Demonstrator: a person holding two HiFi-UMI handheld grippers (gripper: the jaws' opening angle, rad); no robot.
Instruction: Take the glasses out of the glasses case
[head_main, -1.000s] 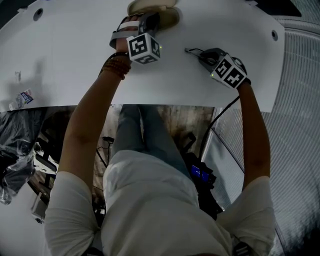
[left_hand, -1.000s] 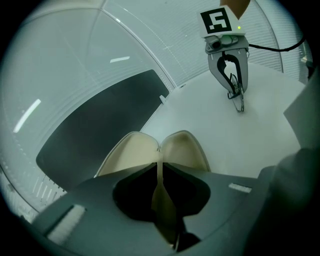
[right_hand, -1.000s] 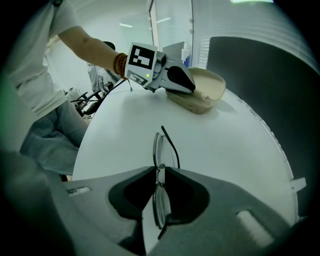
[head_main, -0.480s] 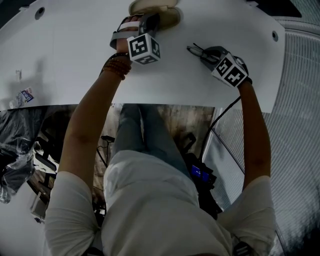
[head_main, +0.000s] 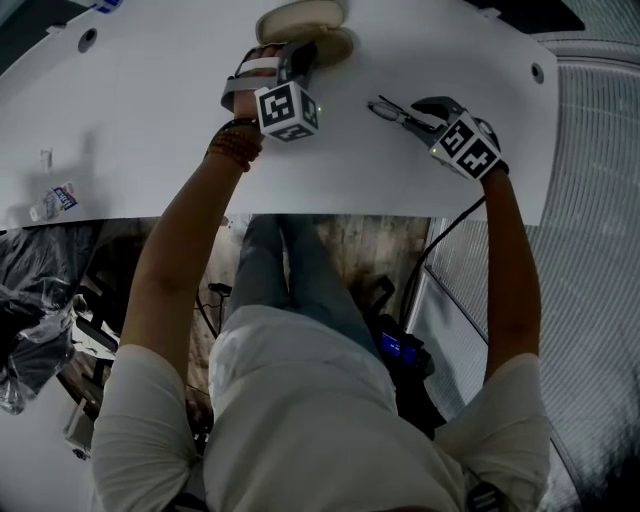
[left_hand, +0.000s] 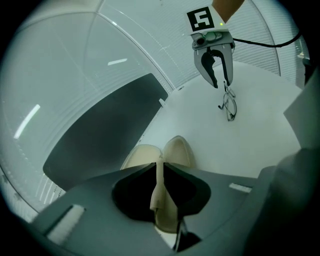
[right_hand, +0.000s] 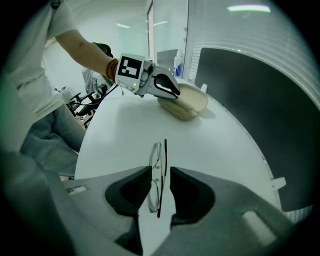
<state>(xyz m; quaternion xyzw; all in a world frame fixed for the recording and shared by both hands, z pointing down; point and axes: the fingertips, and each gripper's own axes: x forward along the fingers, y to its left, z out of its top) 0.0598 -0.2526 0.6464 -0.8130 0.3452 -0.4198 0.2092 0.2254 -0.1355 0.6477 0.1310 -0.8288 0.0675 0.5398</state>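
White tabletop (head_main: 150, 120): cream oval glasses case (head_main: 300, 20) at far edge clamped by left gripper (right_hand: 172, 90); thin wire-framed glasses (right_hand: 156, 175) lying freed between just-widened jaws of right gripper (left_hand: 223, 82), removal seemingly complete.

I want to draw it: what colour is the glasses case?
The glasses case is cream, pale beige; best seen in the right gripper view.

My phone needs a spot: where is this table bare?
Bare: the wide stretch of white table between the small blue-labelled bottle and the cream oval glasses case; also the right end beyond the wire-framed glasses. Tight: between case and glasses.
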